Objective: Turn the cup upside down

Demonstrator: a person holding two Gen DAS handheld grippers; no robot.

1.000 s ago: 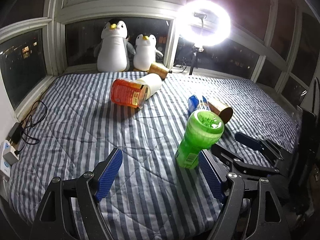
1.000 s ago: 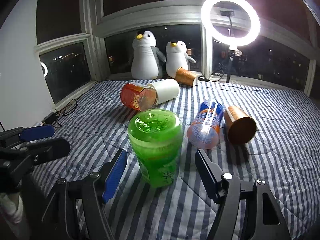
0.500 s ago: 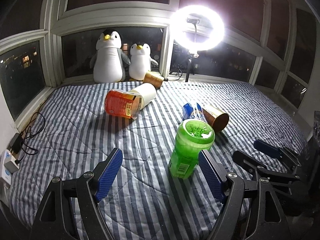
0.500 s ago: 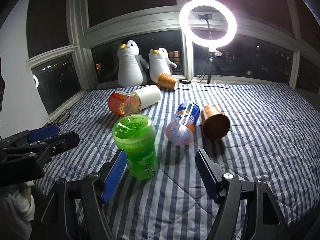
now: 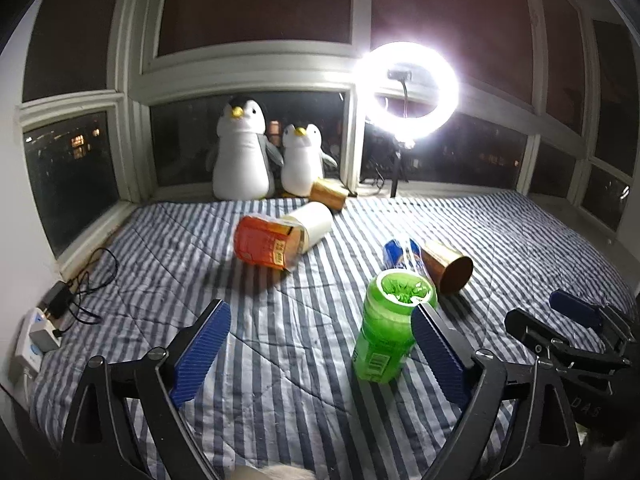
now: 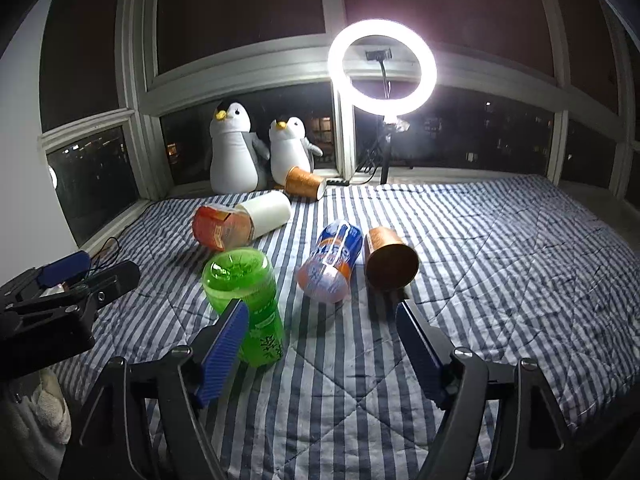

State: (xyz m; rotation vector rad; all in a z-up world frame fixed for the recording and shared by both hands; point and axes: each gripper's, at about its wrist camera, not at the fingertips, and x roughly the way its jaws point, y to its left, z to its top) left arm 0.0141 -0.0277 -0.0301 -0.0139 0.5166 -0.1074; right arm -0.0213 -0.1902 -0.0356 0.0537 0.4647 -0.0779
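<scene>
A green translucent cup (image 5: 386, 330) stands upside down on the striped bedspread, its closed base facing up; it also shows in the right wrist view (image 6: 246, 302). My left gripper (image 5: 320, 354) is open and empty, with the cup just inside its right finger (image 5: 438, 354). My right gripper (image 6: 320, 350) is open and empty, with the cup behind its left finger (image 6: 224, 350). Neither gripper touches the cup. The right gripper also shows at the right of the left wrist view (image 5: 568, 328).
A blue-orange cup (image 6: 330, 262) and a copper cup (image 6: 390, 260) lie on their sides right of the green cup. An orange-and-white container (image 6: 240, 222) lies further back. Two plush penguins (image 6: 236, 148), another copper cup (image 6: 304, 182) and a ring light (image 6: 382, 68) stand by the window. Cables and a charger (image 5: 44, 328) lie at the left edge.
Both grippers have pulled back from the green cup, which looks smaller and stands free on the bedspread. The cup has not moved.
</scene>
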